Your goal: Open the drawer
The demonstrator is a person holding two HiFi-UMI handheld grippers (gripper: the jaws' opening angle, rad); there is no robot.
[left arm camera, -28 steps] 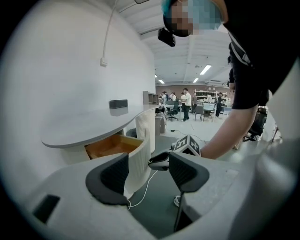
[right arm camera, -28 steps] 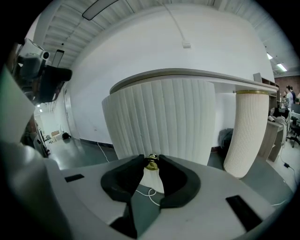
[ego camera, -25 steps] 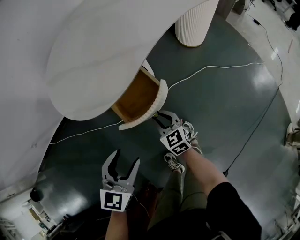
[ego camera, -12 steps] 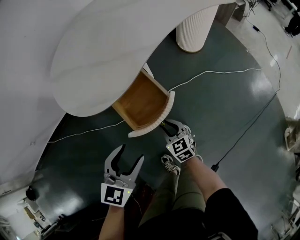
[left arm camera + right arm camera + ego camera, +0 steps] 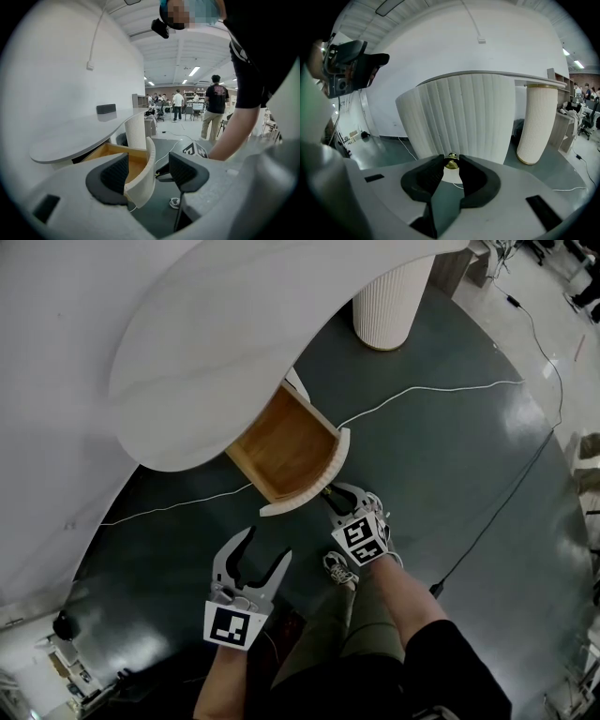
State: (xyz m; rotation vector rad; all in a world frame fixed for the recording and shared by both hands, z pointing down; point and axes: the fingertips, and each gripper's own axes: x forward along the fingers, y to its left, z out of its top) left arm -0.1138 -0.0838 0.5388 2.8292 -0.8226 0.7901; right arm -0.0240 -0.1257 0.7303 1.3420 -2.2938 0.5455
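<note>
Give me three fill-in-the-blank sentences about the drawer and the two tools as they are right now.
The right tool is shut on the brass ___ of the drawer.
The left tool holds ___.
The drawer stands ___, not closed.
Missing words: knob; nothing; open.

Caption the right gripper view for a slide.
Right tool shut on the brass knob of the ribbed drawer front.

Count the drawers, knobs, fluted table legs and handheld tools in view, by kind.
drawer: 1
knob: 1
fluted table leg: 1
tools: 2 (left tool, right tool)
Total: 5
</note>
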